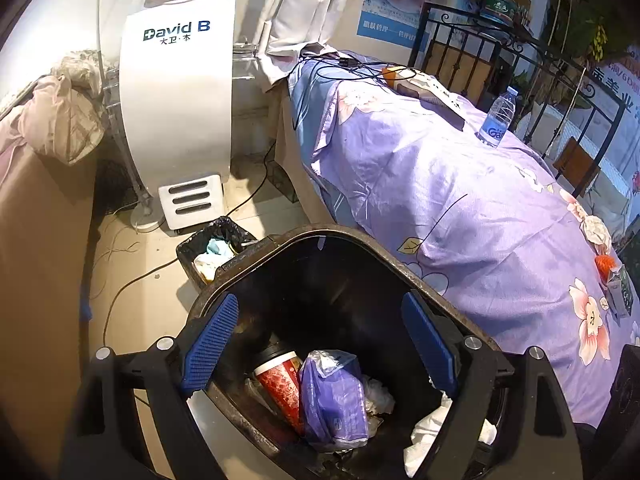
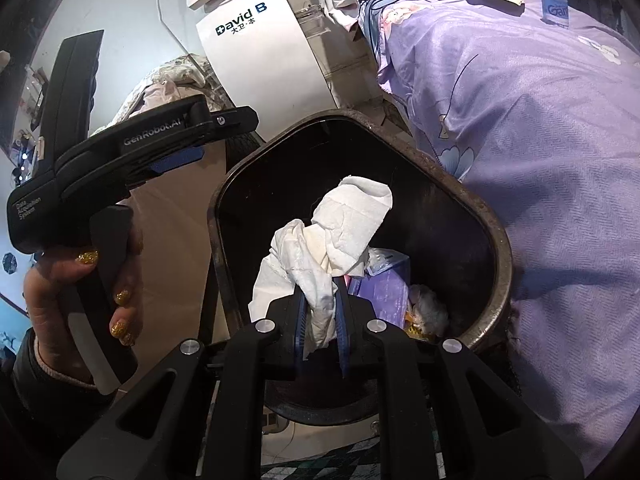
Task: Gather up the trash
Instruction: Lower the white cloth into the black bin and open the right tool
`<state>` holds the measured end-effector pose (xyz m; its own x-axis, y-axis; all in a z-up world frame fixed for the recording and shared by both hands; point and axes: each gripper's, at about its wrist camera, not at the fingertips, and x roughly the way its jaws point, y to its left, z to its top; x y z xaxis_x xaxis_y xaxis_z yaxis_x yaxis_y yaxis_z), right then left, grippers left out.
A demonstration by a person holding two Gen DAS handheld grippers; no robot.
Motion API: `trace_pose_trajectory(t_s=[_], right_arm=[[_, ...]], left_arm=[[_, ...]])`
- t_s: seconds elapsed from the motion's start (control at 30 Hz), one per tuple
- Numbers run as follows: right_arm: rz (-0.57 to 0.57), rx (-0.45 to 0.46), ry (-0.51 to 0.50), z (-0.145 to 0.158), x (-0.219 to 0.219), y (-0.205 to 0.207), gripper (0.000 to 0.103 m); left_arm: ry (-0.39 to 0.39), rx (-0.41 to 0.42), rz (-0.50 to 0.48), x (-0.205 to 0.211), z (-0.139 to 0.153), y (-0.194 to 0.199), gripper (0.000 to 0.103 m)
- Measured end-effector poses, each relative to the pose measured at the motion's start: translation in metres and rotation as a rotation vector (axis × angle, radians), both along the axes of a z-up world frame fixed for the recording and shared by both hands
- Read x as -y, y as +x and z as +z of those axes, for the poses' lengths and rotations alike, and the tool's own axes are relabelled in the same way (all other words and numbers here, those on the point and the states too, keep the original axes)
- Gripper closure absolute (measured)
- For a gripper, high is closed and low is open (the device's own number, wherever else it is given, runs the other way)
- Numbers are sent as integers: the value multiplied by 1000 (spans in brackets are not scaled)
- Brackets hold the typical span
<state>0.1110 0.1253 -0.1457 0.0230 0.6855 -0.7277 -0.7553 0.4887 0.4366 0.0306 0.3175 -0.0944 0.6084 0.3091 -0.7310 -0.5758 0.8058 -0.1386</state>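
A dark trash bin [image 1: 404,256] stands beside the bed; its rim also shows in the right wrist view [image 2: 496,236]. Inside lie a red paper cup [image 1: 280,384], a purple plastic bag [image 1: 336,396] and crumpled tissue. My left gripper [image 1: 320,344] is open and empty above the bin's mouth. My right gripper [image 2: 322,312] is shut on a wad of white tissue paper [image 2: 340,232], held over the bin opening. The left gripper [image 2: 176,156] shows in the right wrist view, held in a hand with gold nails.
A bed with a purple floral sheet [image 1: 460,184] runs along the right; on it stand a water bottle [image 1: 498,116], a small box [image 1: 620,290] and an orange scrap [image 1: 604,264]. A white "David B" machine [image 1: 176,92] and a small black-lined bin [image 1: 212,252] stand behind.
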Motion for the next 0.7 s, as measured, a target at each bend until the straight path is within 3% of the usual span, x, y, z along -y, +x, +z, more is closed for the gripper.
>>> trace_pose_trajectory(t_s=[0.2,0.23,0.3,0.33,0.37,0.7], right_arm=[[9,-17,-24,-10,-15,6,88],[10,-30,-25,-13,-17,7,82],[-2,-46,-26,-17,-19,9,58],[-11,-45,-22,-18,-18,9,39],[-21,-37,-15,-17,-16,8,31],[-13,13,24,-1,-9,0,26]], left_arm=[[-2,8,8,-4,2,0,21],[-1,8,11,-5,3,0,21],[-7,10,13,-7,2,0,21],[-9,9,13,-8,2,0,20],[-8,8,12,-7,2,0,20],[-4,2,-17,0,2,6,20]])
